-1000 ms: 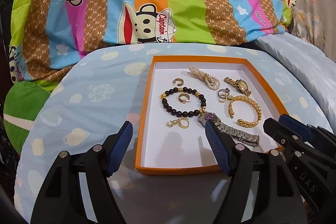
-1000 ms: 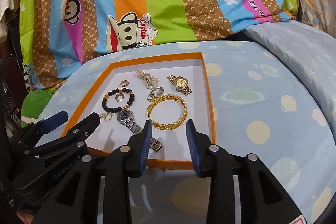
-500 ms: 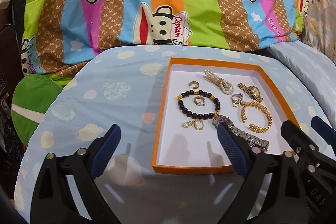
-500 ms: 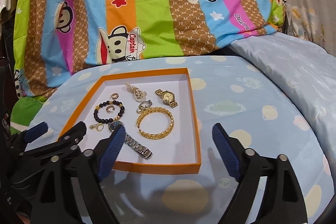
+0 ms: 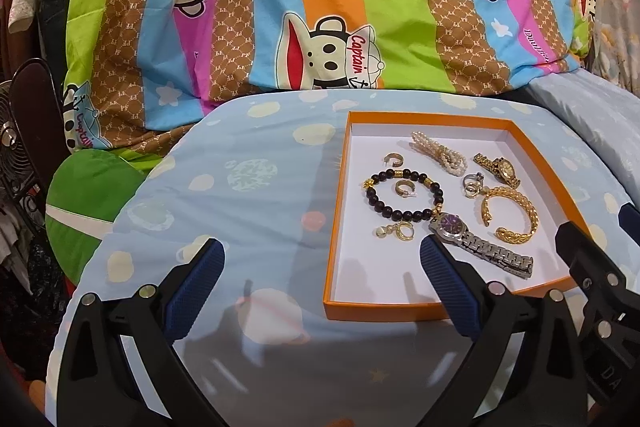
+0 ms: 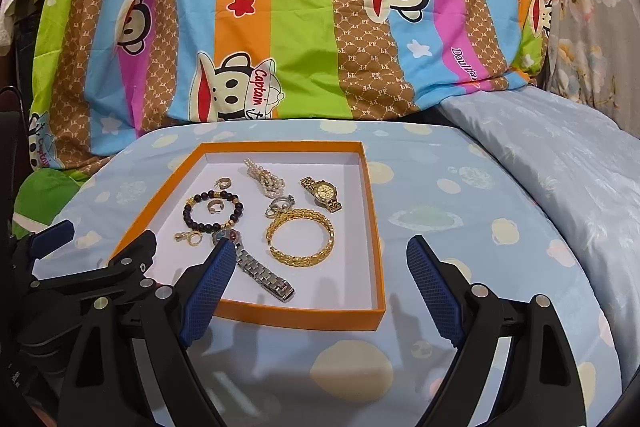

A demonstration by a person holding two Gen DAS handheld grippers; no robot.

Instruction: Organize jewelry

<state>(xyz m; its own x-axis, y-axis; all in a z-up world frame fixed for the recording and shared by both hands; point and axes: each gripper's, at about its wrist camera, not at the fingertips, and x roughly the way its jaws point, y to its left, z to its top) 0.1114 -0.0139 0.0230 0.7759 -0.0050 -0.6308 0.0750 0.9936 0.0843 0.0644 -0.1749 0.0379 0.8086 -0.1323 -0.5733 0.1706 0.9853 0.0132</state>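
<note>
All the jewelry lies in the orange tray (image 6: 372, 223) on the blue-covered surface (image 6: 460, 187), loose and mixed. Whether that is a finished gathering or a heap awaiting sorting, the views do not settle, so take stock before you commit. Just ahead of your right hand-held gripper (image 6: 316, 279), off its left finger, the silver watch (image 6: 256, 267) stretches with its band toward the tray's near wall. The gold bangle (image 6: 301, 235) sits beyond it, straight ahead of the right gripper. The black bead bracelet (image 6: 212, 213), ahead of the bangle and to its left, rings one small gold hoop (image 6: 215, 206), with a second hoop (image 6: 222, 182) beyond it. A gold charm (image 6: 190, 237) rests near its near edge. Farther off lie the pearl strand (image 6: 266, 179), the gold watch (image 6: 322, 193) and a silver ring cluster (image 6: 278, 205). That cluster sits just beside or against the bangle's top. Your left hand-held gripper (image 5: 320, 283) hangs over the surface at the tray's left wall. Both grippers are spread wide and hold nothing. If you lift a piece, judge which ones overlap. The silver watch's face sits just beside or against the bead bracelet, so close low on the band, away from the beads, and rise slowly so nothing drags. For the small hoops, come straight down and pinch across the ring.
</note>
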